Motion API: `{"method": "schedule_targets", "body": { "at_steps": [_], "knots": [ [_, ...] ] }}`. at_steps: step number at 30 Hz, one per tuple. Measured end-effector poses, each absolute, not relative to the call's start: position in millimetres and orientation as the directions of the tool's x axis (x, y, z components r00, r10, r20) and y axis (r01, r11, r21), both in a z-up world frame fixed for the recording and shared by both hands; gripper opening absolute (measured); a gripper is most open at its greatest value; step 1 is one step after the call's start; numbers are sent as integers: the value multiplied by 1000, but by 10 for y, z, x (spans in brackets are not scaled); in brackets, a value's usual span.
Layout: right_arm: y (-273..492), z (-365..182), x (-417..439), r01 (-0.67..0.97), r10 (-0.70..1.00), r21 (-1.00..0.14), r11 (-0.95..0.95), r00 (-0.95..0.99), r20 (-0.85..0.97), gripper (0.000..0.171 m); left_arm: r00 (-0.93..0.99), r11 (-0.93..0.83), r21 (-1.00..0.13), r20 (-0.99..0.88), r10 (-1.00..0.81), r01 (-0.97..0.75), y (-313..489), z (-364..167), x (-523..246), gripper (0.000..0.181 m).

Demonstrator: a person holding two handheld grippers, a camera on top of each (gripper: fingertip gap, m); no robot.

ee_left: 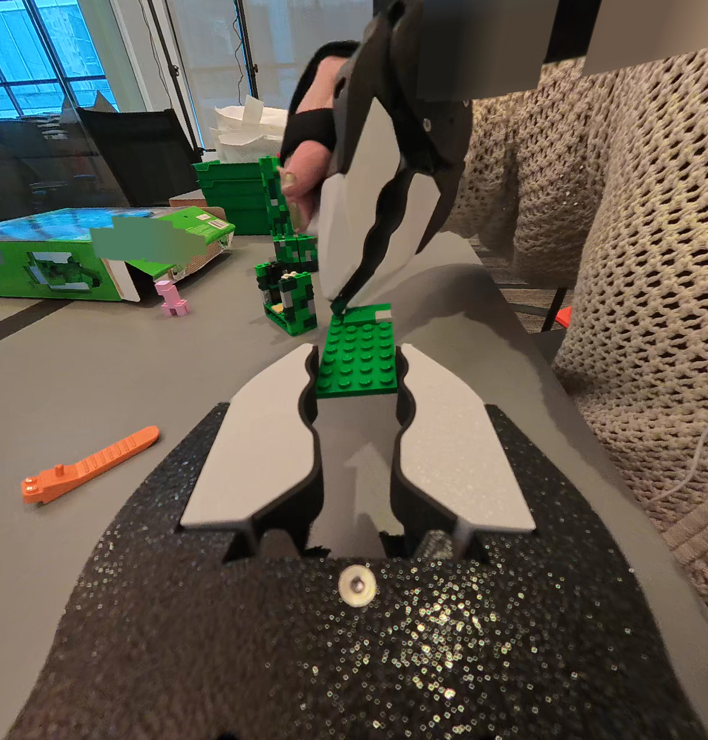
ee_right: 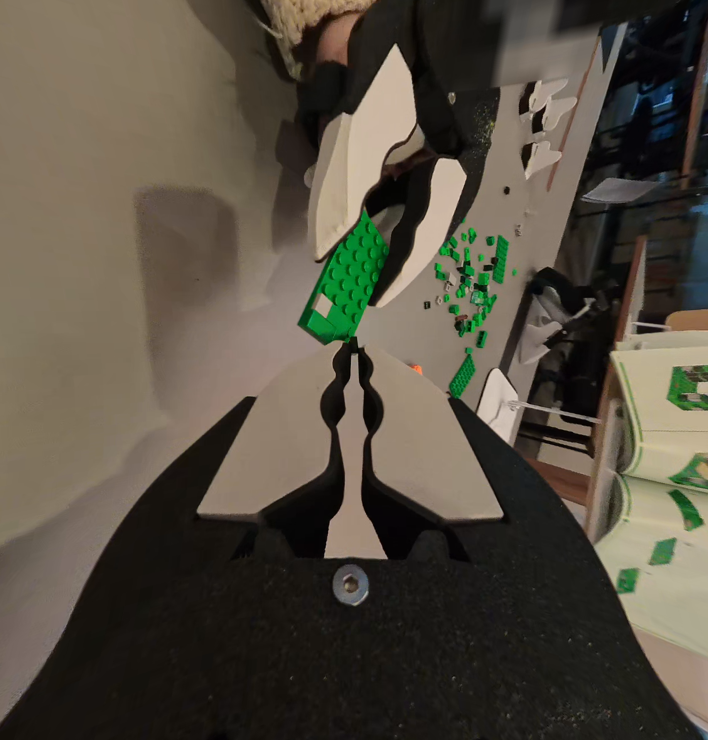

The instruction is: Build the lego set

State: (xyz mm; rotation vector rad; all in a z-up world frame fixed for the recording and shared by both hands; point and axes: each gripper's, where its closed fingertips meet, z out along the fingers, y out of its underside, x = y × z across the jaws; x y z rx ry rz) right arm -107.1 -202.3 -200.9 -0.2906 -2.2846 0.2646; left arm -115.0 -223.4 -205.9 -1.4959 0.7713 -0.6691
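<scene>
The right gripper pinches a tiny dark piece at the plate's far corner. The left gripper clamps the plate's near end, long axis running away along its fingers, just above the table.
</scene>
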Motion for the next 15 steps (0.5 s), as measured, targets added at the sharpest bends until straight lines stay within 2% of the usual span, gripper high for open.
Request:
{"method": "schedule_targets", "body": {
  "at_steps": [3,12,15],
  "knots": [
    [-1995,-1995,-1075,134,265,-235,963,-637,724,3,612,-8,-997,-42,-790,-78,-2231,-2056,-1155,35],
    [-2075,-1911,-1074,114,260,-245,963,-639,724,3,618,34,-996,-81,-782,-87,-2242,-2034,-1154,35],
    [-2088,-1943,-1061,115,236,-213,970,-651,721,3,617,49,-995,-93,-781,-88,-2250,-2020,-1150,35]
  ]
}}
